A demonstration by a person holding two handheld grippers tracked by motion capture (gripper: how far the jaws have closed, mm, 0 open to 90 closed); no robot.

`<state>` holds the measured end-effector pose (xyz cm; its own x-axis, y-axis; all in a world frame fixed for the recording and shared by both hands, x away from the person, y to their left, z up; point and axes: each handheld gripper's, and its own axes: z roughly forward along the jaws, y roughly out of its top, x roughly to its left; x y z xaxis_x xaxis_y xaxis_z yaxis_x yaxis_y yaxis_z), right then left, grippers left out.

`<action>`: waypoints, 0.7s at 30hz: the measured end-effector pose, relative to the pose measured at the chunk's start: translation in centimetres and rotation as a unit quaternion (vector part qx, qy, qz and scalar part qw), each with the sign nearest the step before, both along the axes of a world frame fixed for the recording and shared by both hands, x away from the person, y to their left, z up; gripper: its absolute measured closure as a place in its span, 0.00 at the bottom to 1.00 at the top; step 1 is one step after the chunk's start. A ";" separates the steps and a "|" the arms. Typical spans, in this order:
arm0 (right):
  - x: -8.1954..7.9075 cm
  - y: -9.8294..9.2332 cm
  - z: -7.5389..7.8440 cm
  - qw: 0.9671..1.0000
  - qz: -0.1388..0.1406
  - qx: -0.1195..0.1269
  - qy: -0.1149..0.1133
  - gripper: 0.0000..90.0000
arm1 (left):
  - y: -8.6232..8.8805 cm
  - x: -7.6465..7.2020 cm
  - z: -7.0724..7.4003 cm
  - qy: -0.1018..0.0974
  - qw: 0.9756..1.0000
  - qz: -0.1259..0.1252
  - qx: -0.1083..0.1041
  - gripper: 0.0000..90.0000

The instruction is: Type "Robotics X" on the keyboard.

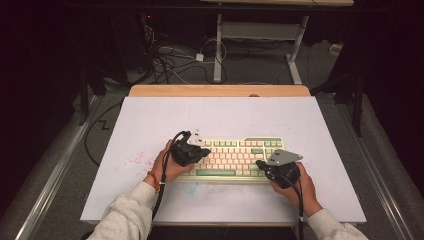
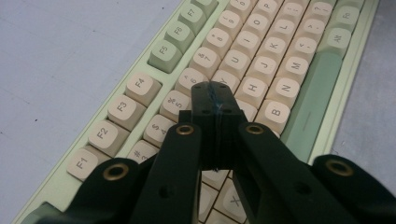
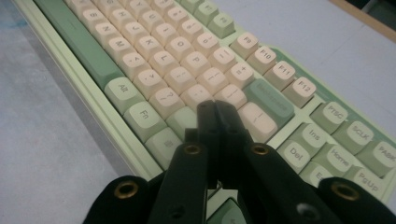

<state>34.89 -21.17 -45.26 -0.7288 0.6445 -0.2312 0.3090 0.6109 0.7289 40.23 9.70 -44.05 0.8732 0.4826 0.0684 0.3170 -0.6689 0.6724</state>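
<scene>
Keyboard [image 1: 235, 159] sits flat on the white table [image 1: 150, 125], toward the person's edge, long side running across — roughly centred, nothing else on the surface but a faint reddish speckling to its left.

Work in hand looks like key pressing with the jaw tips. Left gripper [image 2: 213, 95] has both jaws clenched together with nothing between them; the joined tip hovers over the middle of the upper letter rows, near the 6 and Y keys [image 2: 223, 80]. Whether it presses a cap or only hangs just above it, cannot tell. Right gripper [image 3: 215, 112] is likewise clamped shut on nothing, its tip over the right end of the main block, just beside the tall cream key [image 3: 256, 120] under the green backspace-like key [image 3: 271, 100].

Progress — hard to grade. Both tools are in place over the keys and closed into a poking point, so the approach seems done; any actual strokes are not readable, and no key looks visibly sunk.

Look of the thing: pale green case, cream letter and number caps, green modifiers, function keys partly cream and partly green, a long green space bar [image 2: 310, 100]. Legends are crisp, caps rounded and tall. Navigation cluster [image 3: 327, 140] in green at the right end.
</scene>
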 end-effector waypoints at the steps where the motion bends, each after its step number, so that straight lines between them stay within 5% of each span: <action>1: 0.1 0.1 -0.1 1.000 -0.003 -0.003 0.001 1.00 | 0.1 0.0 0.0 0.000 1.000 0.000 0.000 0.98; 21: 0.4 0.2 -0.9 1.000 -0.012 -0.011 0.008 1.00 | -0.2 0.6 -0.3 0.005 1.000 0.002 0.019 0.98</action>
<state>35.32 -20.97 -46.11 -0.7170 0.6566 -0.2340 0.3348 0.6188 0.7106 40.88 9.51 -44.39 0.8718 0.4838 0.0771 0.3272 -0.6921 0.6434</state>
